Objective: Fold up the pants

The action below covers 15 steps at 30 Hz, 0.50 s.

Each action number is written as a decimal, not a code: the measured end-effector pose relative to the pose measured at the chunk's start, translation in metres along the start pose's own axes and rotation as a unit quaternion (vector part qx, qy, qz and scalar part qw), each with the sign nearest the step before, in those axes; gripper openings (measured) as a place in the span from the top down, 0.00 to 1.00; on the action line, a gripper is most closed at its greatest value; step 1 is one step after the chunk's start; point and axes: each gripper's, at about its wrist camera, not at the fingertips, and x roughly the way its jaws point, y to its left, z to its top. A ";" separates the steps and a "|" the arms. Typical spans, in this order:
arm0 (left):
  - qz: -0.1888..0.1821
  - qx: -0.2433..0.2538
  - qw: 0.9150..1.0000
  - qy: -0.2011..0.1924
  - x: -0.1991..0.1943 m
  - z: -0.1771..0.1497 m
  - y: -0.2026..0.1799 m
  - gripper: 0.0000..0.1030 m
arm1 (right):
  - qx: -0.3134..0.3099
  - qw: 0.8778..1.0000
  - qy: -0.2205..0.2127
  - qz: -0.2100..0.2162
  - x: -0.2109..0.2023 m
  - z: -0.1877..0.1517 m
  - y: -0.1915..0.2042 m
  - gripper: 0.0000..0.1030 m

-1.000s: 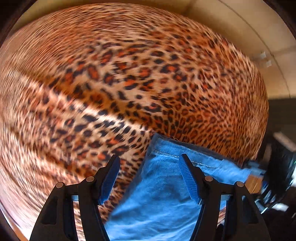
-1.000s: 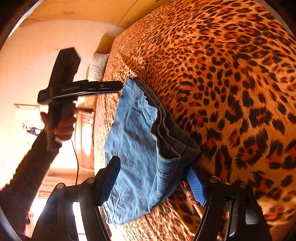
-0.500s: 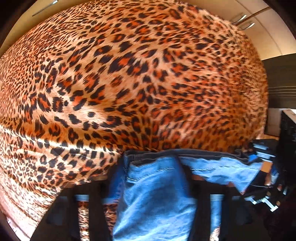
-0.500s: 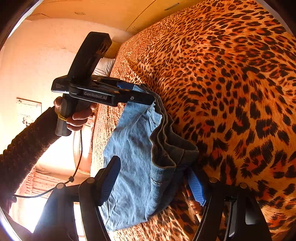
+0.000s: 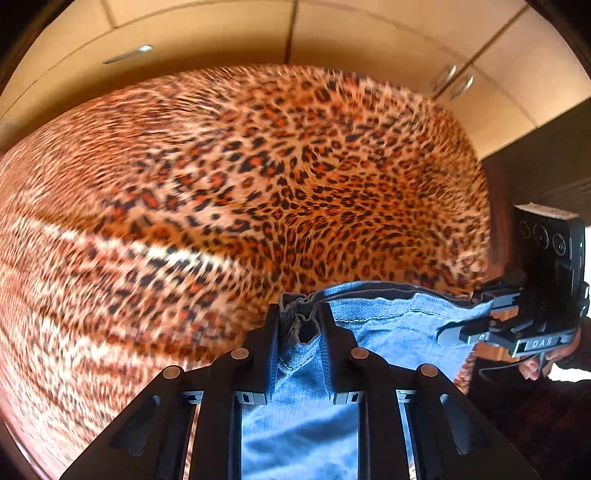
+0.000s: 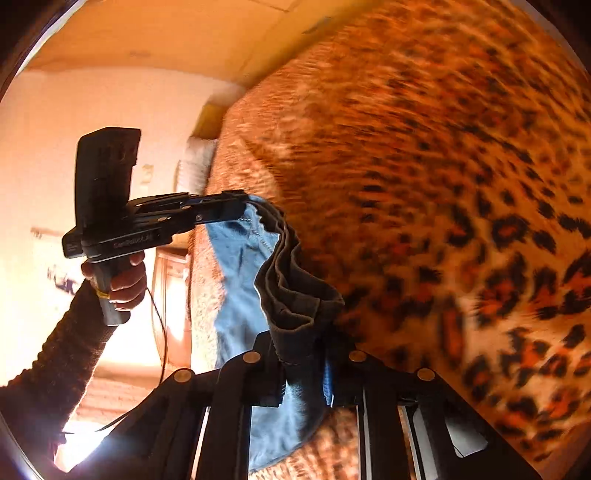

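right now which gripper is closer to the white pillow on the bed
Left. The left gripper, shut on the far corner of the jeans, sits just short of the pillow; the right gripper clamps the near corner, further down the bed.

Pants point(image 5: 391, 325): blue denim, matt, stitched hem, darker inside. Bedspread point(image 5: 258, 192): plush leopard-print cloth, soft sheen. Left gripper point(image 5: 299, 325): matt black plastic, metal rivets. Cabinets point(image 5: 221, 33), upper frame: smooth wood-look panels, shiny metal handles.
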 end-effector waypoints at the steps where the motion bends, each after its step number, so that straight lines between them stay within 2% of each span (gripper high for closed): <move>1: 0.001 -0.006 1.000 -0.011 -0.014 -0.011 0.000 0.82 | -0.022 1.000 0.002 -0.001 -0.002 -0.003 0.015 0.87; 6: 0.014 -0.045 0.998 -0.046 -0.078 -0.077 0.010 0.82 | -0.108 0.994 0.029 -0.005 0.001 -0.023 0.073 0.87; 8: 0.018 -0.072 0.996 -0.056 -0.097 -0.115 0.013 0.82 | -0.154 0.987 0.049 -0.010 0.009 -0.034 0.104 0.87; 12: 0.015 -0.132 0.990 -0.051 -0.108 -0.186 0.020 0.82 | -0.245 0.962 0.118 -0.023 0.043 -0.083 0.148 0.86; 15: 0.018 -0.190 0.981 -0.016 -0.086 -0.248 0.025 0.82 | -0.291 0.939 0.180 -0.033 0.080 -0.133 0.163 0.85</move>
